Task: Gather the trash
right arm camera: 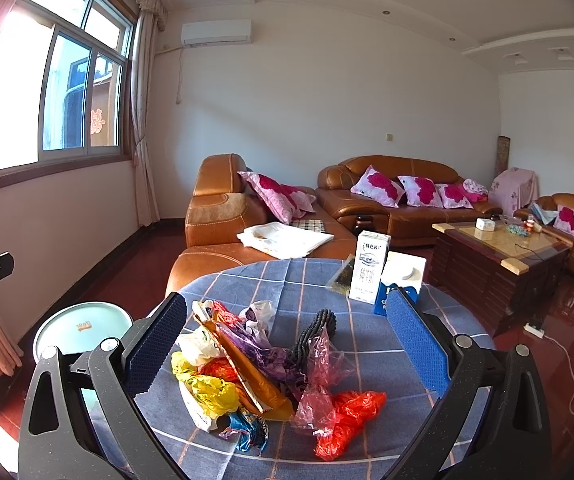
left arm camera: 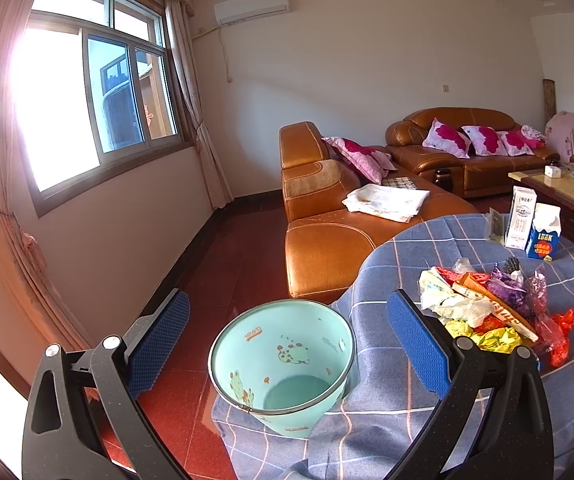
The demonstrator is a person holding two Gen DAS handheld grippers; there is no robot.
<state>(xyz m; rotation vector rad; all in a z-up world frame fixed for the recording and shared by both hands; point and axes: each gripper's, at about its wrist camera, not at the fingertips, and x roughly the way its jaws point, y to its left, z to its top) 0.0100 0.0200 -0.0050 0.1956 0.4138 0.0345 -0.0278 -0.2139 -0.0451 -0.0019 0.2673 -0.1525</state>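
I have both grippers up and nothing collected yet, as far as I can see. My left gripper (left arm camera: 287, 340) hangs over the pale green bin (left arm camera: 283, 364), which stands on the floor just beside the tabletop (left arm camera: 407, 264); its fingers (left arm camera: 159, 336) are spread wide and hold nothing. The bin looks empty: I can see its bare bottom.

My right gripper (right arm camera: 287, 344) is aimed at the trash pile (right arm camera: 263, 372) in the middle of the blue checked tabletop (right arm camera: 271, 280), fingers (right arm camera: 419, 340) wide apart too, with the pile between them in view but not touched. The pile is a loose heap: a yellow wrapper (right arm camera: 203, 388), a red plastic bag (right arm camera: 347, 416), a clear pink wrapper (right arm camera: 319, 368), a flat orange box (right arm camera: 255, 380), purple foil and a dark knobbly thing I can't identify.

Further back stand a white carton (right arm camera: 369, 268) and a blue carton (right arm camera: 401, 280), upright and side by side; whether they count as trash I can't tell.

So I judge the job barely begun: every piece is left to carry across to the bin, which sits to the left of the pile.
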